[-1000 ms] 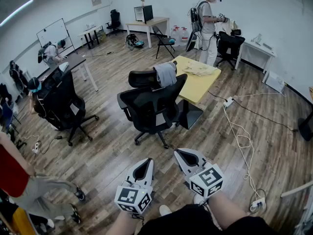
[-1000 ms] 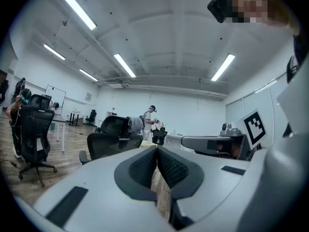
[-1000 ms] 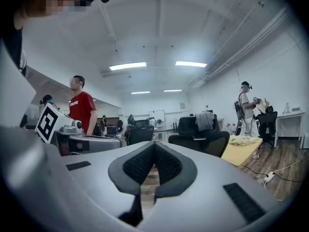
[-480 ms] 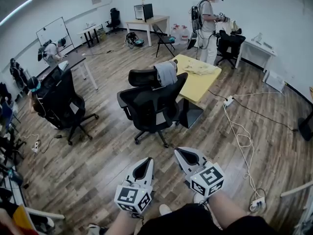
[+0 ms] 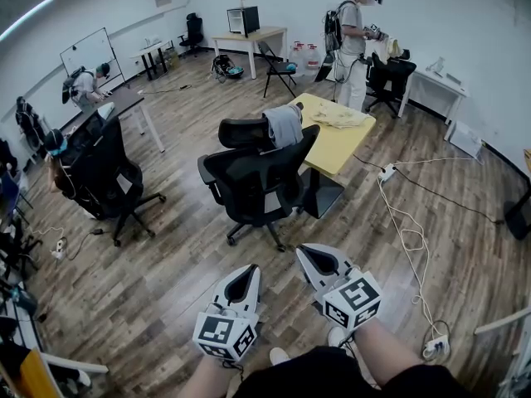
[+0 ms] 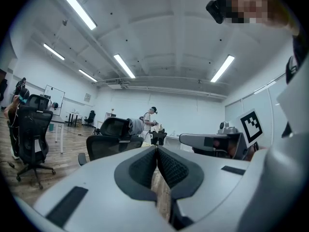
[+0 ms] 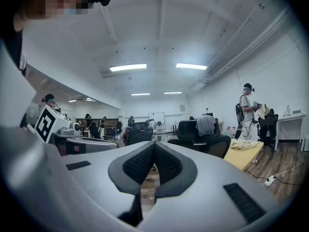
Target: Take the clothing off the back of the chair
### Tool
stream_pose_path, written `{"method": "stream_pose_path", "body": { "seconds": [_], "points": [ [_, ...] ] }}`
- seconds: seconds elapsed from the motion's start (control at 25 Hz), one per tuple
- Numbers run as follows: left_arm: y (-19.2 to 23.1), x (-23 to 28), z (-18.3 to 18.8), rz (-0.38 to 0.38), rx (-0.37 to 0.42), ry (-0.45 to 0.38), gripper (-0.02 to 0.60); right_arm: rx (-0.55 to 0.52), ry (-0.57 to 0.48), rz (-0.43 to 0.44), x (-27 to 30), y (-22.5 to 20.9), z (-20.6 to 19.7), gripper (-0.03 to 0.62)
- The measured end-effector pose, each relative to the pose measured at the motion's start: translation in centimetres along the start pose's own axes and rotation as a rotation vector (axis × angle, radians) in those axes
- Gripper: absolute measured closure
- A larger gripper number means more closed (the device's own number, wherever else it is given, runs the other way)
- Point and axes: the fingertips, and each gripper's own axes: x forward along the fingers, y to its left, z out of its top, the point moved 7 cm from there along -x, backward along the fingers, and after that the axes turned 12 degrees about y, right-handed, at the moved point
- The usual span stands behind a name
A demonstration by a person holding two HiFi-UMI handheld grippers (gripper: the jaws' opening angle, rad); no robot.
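Note:
A grey garment (image 5: 283, 125) hangs over the headrest of a black office chair (image 5: 257, 177) in the middle of the room, some way ahead of me. My left gripper (image 5: 246, 272) and right gripper (image 5: 312, 256) are held side by side low in the head view, both pointing toward the chair and well short of it. Each has its jaws shut with nothing between them. In the left gripper view the garment (image 6: 136, 126) shows beyond the shut left gripper (image 6: 156, 149). In the right gripper view the garment (image 7: 205, 125) hangs to the right of the right gripper (image 7: 154, 145).
A yellow table (image 5: 336, 148) with a pale cloth (image 5: 340, 117) stands just behind the chair. Another black chair (image 5: 108, 177) with a seated person is at the left. A person (image 5: 353, 44) stands at the back. Cables and power strips (image 5: 406, 230) lie on the floor at the right.
The person in red at the head view's left edge has gone out of view. Both grippers and the chair have stayed where they were.

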Motion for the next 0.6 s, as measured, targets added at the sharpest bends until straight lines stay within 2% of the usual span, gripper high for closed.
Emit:
{"method": "stream_pose_path", "body": {
  "seconds": [0.6],
  "points": [
    [3.1,0.5,2.2,-0.044,0.036,-0.029,0.563,-0.034,-0.035,-0.074,3.4,-1.0,4.1,0.580]
  ]
}}
